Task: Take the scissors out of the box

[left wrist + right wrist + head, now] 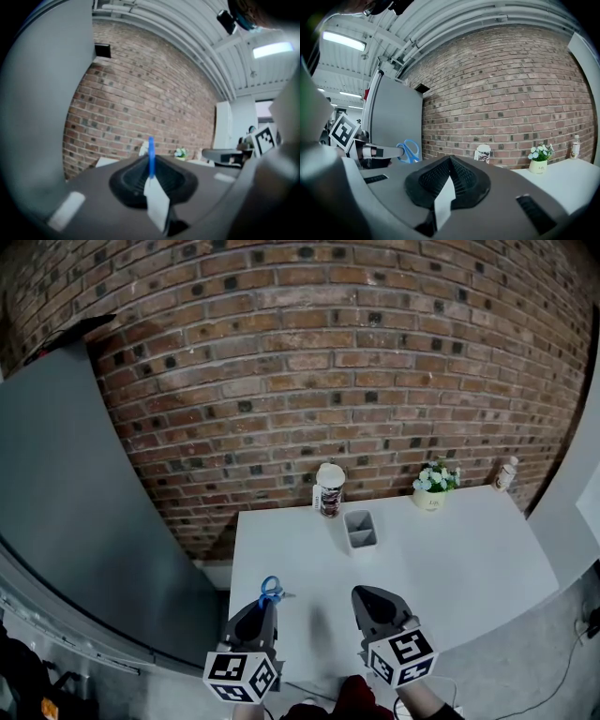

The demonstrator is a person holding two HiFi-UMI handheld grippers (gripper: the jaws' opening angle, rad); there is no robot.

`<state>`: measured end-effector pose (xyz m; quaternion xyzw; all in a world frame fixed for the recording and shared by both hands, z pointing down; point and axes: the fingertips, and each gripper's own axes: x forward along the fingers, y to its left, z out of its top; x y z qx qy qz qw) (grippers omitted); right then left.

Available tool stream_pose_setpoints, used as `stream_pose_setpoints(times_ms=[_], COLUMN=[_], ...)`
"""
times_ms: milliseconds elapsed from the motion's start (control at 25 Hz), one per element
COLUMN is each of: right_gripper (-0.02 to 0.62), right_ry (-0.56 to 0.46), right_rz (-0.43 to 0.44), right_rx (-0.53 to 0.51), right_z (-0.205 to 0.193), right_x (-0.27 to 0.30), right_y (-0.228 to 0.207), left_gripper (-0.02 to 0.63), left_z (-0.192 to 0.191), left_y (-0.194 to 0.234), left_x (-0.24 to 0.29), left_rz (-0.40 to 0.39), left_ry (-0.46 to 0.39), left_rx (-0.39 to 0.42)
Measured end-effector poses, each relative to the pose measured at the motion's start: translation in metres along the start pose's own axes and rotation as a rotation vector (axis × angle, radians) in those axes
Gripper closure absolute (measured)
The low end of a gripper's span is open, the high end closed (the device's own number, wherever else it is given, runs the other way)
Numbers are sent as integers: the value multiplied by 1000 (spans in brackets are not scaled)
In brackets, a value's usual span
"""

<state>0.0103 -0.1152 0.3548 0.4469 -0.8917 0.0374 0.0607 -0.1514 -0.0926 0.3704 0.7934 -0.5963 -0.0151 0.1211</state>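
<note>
closest to me, my left gripper [265,607] is clamped on the scissors [271,592]. the blades are pinched between the pads and the blue handle loops poke out past the tips. it's sitting right around the near left corner of the white table [469,559], so the table's left edge runs just under it. my right gripper [367,598] is beside it over the near edge, jaws pressed together with nothing in them. between the grippers and the stuff further back it's all bare tabletop, and the right half has lots of room too. past that, the grey box [360,529] stands mid-table, well apart from the scissors. behind it a cup [329,489] sits by the far edge, then a little flower pot [435,486] and a bottle [506,472] off to the right along the brick wall [309,352]. a grey panel [66,502] closes in the left side.
</note>
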Motion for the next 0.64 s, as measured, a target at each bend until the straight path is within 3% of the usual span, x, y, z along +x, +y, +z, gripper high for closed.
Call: stream_pose_setpoints(times_ms=[640], right_gripper=[588], right_ry=[34], right_rz=[-8], right_rx=[23], right_z=[-21], right_x=[11], right_y=[18], left_gripper=[575], left_z=[-15], left_y=[17], left_x=[-13], left_rz=[-22], left_ry=[32], left_rx=[-26])
